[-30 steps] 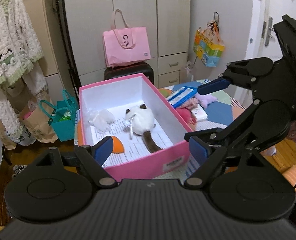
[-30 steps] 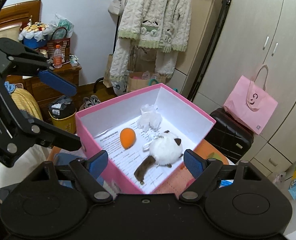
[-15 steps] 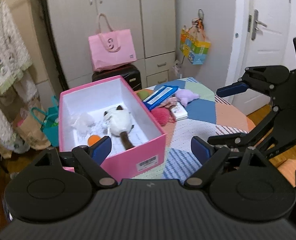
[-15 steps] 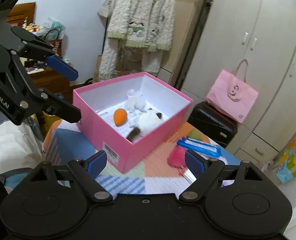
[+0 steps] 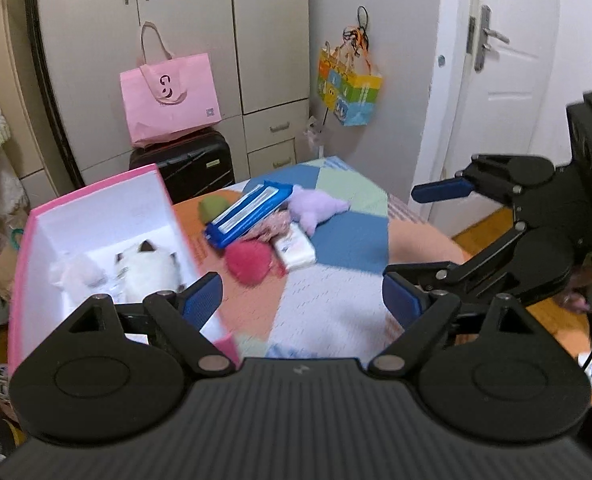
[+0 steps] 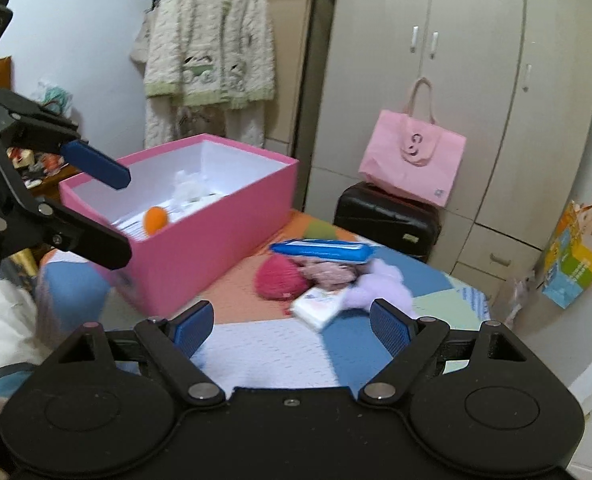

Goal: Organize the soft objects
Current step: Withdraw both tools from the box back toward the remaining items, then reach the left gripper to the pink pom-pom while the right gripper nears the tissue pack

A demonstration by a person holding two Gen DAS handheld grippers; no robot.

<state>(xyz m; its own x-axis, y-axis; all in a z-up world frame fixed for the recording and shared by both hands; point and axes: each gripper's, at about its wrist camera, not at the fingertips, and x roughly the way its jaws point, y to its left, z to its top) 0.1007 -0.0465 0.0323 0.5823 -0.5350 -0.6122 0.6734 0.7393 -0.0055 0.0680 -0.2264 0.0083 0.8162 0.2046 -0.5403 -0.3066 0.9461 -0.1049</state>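
A pink box [image 5: 96, 196] stands on the left of the patchwork table, holding a white cat plush [image 5: 144, 268], a white fluffy toy [image 5: 80, 276] and an orange ball [image 6: 156, 219]. Right of the box lies a pile: a red woolly ball [image 5: 250, 262], a purple plush [image 5: 315, 210], a green ball [image 5: 212, 208], a blue packet [image 5: 248, 212] and a white tissue pack [image 5: 296, 246]. My left gripper [image 5: 301, 300] hangs open above the table in front of the pile, with nothing in it. My right gripper [image 6: 292, 326] is open too, just short of the tissue pack [image 6: 321, 308].
A pink tote bag [image 5: 170, 96] sits on a black suitcase [image 5: 184, 164] against the wardrobe. A colourful bag [image 5: 349, 88] hangs beside the white door [image 5: 507, 80]. A fluffy robe [image 6: 212, 56] hangs behind the box. The table's far rim [image 5: 359, 176] lies beyond the pile.
Both grippers have swung from over the pink box to the right and down toward the pile on the table. The box now sits at the left of both views.
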